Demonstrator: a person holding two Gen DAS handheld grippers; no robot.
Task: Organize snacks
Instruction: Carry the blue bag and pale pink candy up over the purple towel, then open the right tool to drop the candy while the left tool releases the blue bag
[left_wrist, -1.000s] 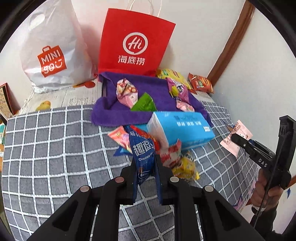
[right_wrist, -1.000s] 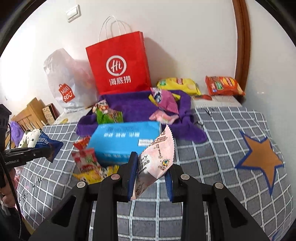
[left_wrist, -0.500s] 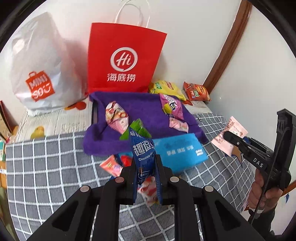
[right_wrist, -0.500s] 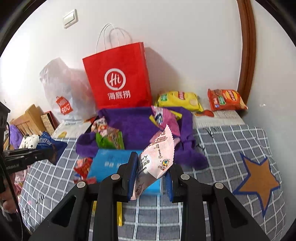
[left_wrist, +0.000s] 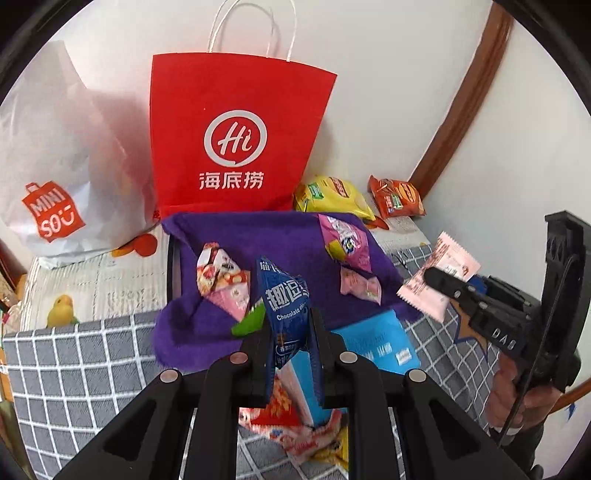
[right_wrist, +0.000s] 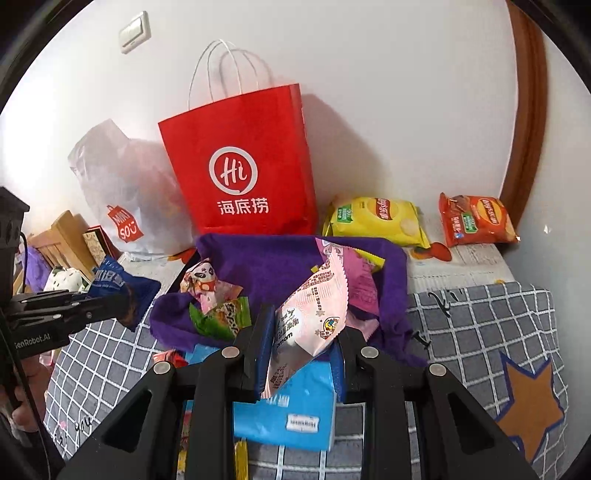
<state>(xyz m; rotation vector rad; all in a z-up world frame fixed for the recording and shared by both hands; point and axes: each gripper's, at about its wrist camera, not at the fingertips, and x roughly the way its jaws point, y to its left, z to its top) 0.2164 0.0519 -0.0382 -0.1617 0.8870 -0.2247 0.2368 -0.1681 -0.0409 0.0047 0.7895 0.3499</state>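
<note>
My left gripper is shut on a blue chocolate snack packet, held above the near edge of the purple cloth. My right gripper is shut on a pink snack packet, also held over the cloth's near edge. The right gripper with its pink packet shows at the right of the left wrist view. The left gripper with its blue packet shows at the left of the right wrist view. Several snack packets lie on the cloth, among them a pink one and a green one.
A red paper bag and a white plastic bag stand against the wall behind the cloth. Yellow and orange chip bags lie at back right. A blue tissue pack and loose snacks lie on the grey checked cover.
Both grippers have moved forward and up with their packets, from over the checked cover and tissue pack to the near edge of the purple cloth.
</note>
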